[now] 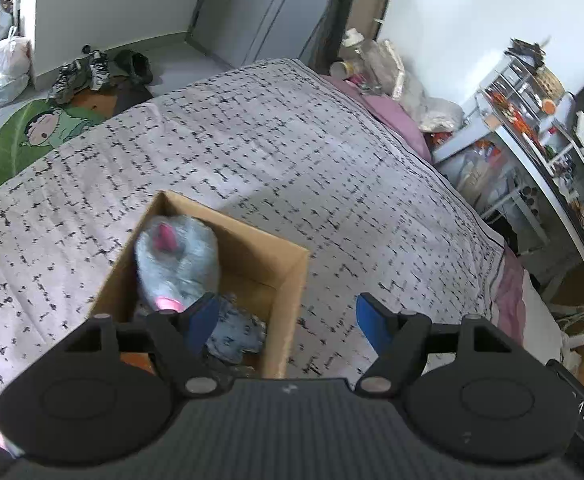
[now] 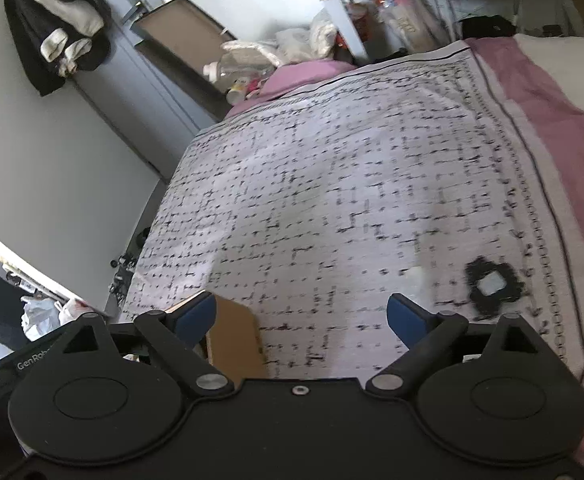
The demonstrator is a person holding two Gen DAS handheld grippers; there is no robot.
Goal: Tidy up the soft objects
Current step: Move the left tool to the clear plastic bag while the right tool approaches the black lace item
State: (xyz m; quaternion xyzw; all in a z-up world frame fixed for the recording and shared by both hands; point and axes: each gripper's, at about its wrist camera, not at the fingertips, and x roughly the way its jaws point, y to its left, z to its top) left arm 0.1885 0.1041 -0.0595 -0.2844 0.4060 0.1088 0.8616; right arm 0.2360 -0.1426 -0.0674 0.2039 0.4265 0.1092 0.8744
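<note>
Bedroom walls and a grey door frame a bed point(image 1: 292, 152) spread with a pale cover point(image 2: 332, 200) printed in black dashes, a pink sheet point(image 2: 540, 92) showing along its edge. On the cover sits an open cardboard box point(image 1: 287, 280), seen from the left wrist view. Inside it lies a grey soft slipper point(image 1: 179, 256) with a pink lining, blurred, leaning against the far-left corner, and beneath it a crumpled pale-blue patterned cloth point(image 1: 235, 332). Left tongs point(image 1: 287, 320) hang above the box's near side, spread apart with nothing between the blue pads. Right tongs point(image 2: 302, 316) are spread wide over the cover, empty too, one pad just over the box corner point(image 2: 231, 340).
</note>
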